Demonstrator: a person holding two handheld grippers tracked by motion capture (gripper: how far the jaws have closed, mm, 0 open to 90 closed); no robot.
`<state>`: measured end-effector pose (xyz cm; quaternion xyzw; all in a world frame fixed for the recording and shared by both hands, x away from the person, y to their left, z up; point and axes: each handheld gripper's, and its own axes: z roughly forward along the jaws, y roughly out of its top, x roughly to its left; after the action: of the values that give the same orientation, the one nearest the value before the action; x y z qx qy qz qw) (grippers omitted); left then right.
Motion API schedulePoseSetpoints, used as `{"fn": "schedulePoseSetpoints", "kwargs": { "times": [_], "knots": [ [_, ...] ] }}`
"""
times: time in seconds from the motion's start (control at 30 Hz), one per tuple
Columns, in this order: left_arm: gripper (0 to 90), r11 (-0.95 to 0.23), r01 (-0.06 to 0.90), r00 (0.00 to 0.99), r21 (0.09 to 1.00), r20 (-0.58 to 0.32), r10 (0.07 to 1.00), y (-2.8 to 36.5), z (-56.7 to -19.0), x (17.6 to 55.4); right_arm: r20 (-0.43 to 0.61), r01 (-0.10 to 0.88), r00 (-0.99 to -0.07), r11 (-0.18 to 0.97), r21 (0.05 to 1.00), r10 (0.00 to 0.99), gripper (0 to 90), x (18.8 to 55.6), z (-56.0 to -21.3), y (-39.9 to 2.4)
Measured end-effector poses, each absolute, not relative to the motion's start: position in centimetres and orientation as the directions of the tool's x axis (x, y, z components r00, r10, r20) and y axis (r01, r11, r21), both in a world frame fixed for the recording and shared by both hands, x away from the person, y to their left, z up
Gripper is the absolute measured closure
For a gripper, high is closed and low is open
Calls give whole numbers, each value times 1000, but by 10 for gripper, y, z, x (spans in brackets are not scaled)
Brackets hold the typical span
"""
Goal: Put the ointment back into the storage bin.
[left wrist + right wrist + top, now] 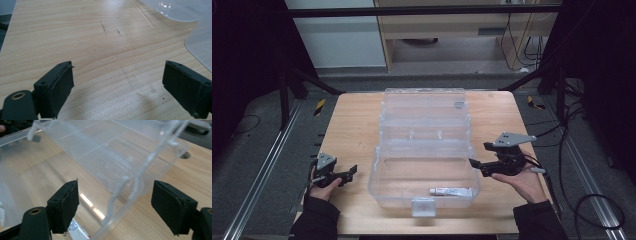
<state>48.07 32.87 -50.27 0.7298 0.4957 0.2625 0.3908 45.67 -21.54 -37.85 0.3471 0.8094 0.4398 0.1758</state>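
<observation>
A clear plastic box stands open in the middle of the wooden table, its lid raised at the back. A white tube lies flat inside along the front wall. My left gripper rests on the table left of the box, open, with bare wood between its jaws. My right gripper hovers at the box's right wall, open. In the right gripper view the gripper faces the box's clear rim and hinge arm, and the tube's end shows low down by its left jaw.
The table's edges drop to a grey floor with metal rails on both sides. Cables trail off the right side. A dark frame post stands at the back left. Bare wood lies on either side of the box.
</observation>
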Motion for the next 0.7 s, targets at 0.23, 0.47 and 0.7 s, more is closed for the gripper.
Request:
{"fn": "schedulePoseSetpoints", "kwargs": {
  "times": [0.23, 0.47, 0.7],
  "knots": [
    [94, -202, 518, 370, 831, -6, 929, 329, -503, 481, 42, 433, -617, 295, 852, 786, 187, 455, -394, -240],
    [94, -204, 516, 372, 832, -3, 928, 329, -503, 480, 51, 489, -519, 248, 837, 853, 165, 464, -416, -261],
    [94, -204, 516, 371, 832, -3, 929, 329, -503, 480, 51, 528, -409, 190, 828, 911, 153, 472, -440, -282]
  ]
}}
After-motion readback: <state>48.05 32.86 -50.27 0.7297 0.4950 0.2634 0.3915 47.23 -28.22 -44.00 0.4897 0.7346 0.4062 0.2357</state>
